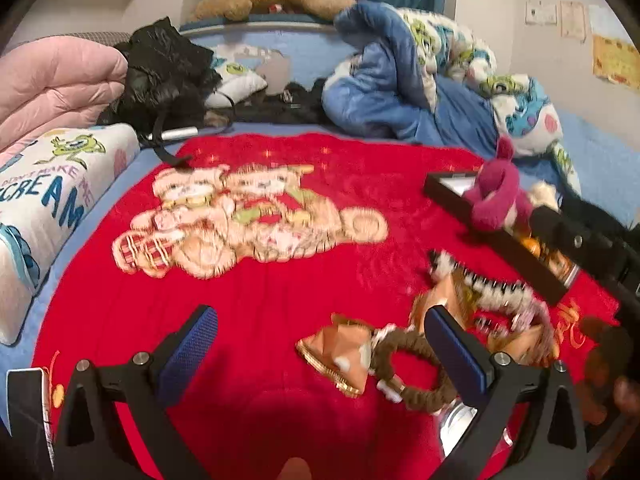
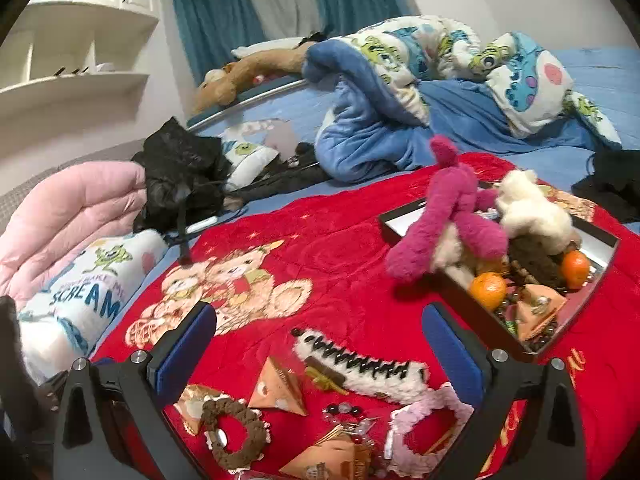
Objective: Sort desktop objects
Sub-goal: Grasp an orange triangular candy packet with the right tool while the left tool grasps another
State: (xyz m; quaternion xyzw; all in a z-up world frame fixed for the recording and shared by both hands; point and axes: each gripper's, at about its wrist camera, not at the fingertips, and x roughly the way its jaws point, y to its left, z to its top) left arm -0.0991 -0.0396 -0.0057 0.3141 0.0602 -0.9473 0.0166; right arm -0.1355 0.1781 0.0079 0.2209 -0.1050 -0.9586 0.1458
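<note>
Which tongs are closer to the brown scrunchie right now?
Probably left. The brown scrunchie lies just ahead of the left tongs, by one finger; the right tongs have it at the left finger's base.

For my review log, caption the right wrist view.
Open right tool hovers over scrunchies, pouches and a hair clip on a red blanket; box holds plush toys and oranges.

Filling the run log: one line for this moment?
left tongs open | right tongs open | nothing held | oranges in black box
</note>
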